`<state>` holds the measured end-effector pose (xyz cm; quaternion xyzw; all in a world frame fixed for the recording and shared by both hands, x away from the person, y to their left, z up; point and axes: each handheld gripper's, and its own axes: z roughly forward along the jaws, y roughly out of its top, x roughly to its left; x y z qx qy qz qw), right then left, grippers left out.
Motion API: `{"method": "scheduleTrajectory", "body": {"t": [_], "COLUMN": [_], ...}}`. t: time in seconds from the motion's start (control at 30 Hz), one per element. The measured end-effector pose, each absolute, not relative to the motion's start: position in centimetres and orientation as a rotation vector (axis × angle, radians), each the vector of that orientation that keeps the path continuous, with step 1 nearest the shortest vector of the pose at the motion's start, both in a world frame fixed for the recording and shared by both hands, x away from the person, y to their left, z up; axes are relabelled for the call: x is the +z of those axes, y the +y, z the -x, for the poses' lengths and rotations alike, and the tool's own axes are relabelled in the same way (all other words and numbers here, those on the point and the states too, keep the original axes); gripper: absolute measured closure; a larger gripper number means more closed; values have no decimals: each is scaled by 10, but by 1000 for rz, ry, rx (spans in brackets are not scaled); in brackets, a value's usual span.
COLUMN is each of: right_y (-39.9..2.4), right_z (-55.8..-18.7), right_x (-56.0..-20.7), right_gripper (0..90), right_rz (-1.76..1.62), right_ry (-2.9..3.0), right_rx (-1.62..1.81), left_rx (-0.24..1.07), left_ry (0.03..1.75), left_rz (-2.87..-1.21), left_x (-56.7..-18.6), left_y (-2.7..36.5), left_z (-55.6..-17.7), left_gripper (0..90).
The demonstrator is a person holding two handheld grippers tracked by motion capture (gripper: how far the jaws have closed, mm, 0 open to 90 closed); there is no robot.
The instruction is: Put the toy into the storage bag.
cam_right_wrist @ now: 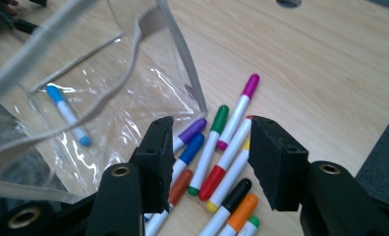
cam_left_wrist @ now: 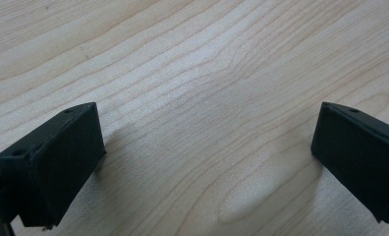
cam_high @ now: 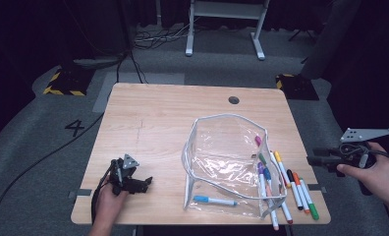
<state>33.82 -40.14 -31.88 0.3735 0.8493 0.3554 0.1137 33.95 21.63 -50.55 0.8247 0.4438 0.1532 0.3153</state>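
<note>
Wooden table: one clear pouch, one blue marker inside.

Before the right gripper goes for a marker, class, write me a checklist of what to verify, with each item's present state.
1. Right gripper jaws open, nothing between the pads: ok.
2. Right gripper aimed at the loose markers beside the pouch: ok.
3. One marker singled out from its neighbours: not ok, they lie packed side by side.
4. Clear pouch mouth open: ok; a blue marker lies inside.
5. Left gripper holding the pouch steady: not ok, it rests open on the bare table.
</note>
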Motion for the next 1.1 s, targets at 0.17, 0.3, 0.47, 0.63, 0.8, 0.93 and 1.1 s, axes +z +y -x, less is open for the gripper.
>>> {"method": "scheduleTrajectory", "body": {"t": [0.17, 0.3, 0.47, 0.63, 0.8, 0.93, 1.1], "right_y": [-411, -422, -427, -433, -439, -444, -449], "right_z": [-337, -335, -333, -329, -321, -314, -305], "right_x": [-340, -368, -393, -421, -440, -452, -465], "right_gripper": [524, 522, 518, 523, 537, 546, 548], "right_rz": [-1146, -1210, -1251, -1322, -1378, -1423, -1468], "right_ry": [2476, 2453, 2457, 2460, 2461, 2460, 2460], "right_rx": [1019, 982, 939, 901, 863, 840, 812], "left_rx": [403, 404, 402, 402, 403, 403, 402], "left_ry": [1172, 1169, 1171, 1171, 1172, 1172, 1172], "left_rz": [-2168, -2172, -2172, -2173, -2173, -2173, -2173], "left_x": [-506, -506, -506, -506, -505, -505, -505], "left_y": [216, 216, 216, 216, 216, 216, 216], "left_z": [-339, -340, -340, -340, -340, -340, -340], "left_gripper": [0, 0, 0, 0, 0, 0, 0]}}
